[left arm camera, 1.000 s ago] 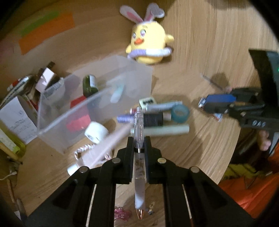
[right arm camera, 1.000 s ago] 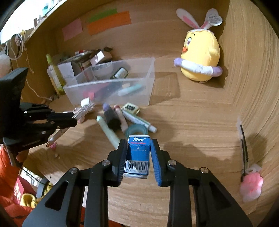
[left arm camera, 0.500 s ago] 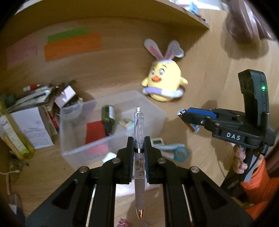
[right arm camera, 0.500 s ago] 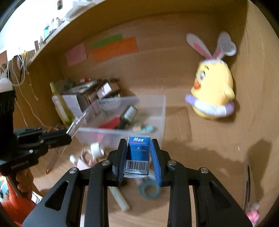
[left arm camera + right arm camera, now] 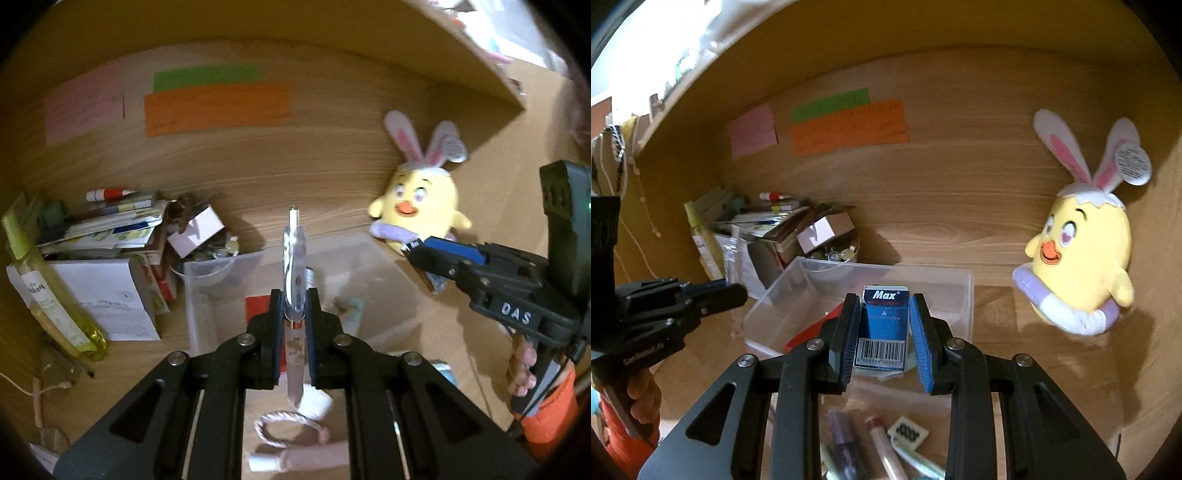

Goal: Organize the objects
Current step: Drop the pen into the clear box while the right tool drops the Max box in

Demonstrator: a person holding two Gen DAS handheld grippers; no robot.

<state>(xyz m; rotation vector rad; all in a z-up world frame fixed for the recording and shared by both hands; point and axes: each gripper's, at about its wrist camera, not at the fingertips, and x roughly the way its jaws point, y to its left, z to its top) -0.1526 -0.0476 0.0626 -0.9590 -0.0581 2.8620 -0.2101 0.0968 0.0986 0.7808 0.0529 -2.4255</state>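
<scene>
My left gripper is shut on a clear pen that points forward over the clear plastic bin. My right gripper is shut on a small blue Max staple box, held above the same bin. The bin holds a red item and other small things. In the left wrist view the right gripper hovers at the bin's right side. In the right wrist view the left gripper is at the bin's left corner.
A yellow chick plush with bunny ears leans at the back right. A pile of boxes, papers and a yellow bottle stands left of the bin. Loose lip balms, a tape roll and a cord lie in front of the bin.
Both grippers have risen and moved forward from the loose items toward the bin, each still holding its object. The views now tilt up toward the back wall.
</scene>
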